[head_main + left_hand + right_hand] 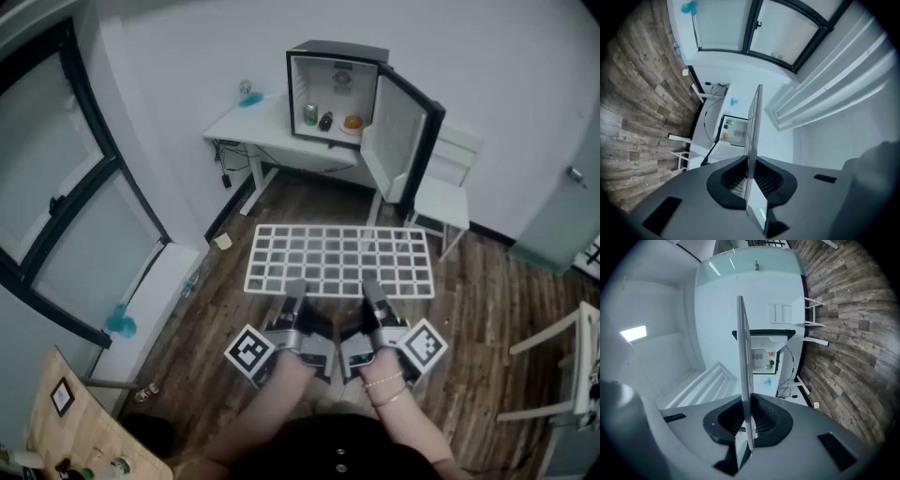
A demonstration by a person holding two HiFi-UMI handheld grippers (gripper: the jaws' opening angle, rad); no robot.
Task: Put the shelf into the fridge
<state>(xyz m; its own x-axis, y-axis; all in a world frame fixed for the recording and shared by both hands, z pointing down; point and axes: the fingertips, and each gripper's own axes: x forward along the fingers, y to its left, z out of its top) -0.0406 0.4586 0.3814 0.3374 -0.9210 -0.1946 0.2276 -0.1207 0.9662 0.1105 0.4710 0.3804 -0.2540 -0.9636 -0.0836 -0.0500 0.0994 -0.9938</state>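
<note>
Both grippers carry the white wire shelf [339, 260] by its near edge, and it lies flat and level in the air above the wooden floor [487, 309]. The left gripper [293, 292] is clamped on the left part of that edge and the right gripper [371, 291] on the right part, close beside each other. In the left gripper view the shelf [753, 126] runs edge-on straight between the two dark jaws, which are pressed against it from both sides. The right gripper view shows the same, with the grid [743, 352] pinched between closed-in jaws.

The fridge [337, 49] stands on the right end of the white desk [246, 125] against the wall, well apart from the shelf's far edge. Its door [398, 131] is swung open to the right. Inside, on the bottom, stand a green can [310, 114], a small dark item [325, 121] and an orange item [352, 122]. A white chair [445, 199] stands just beside the open door.
</note>
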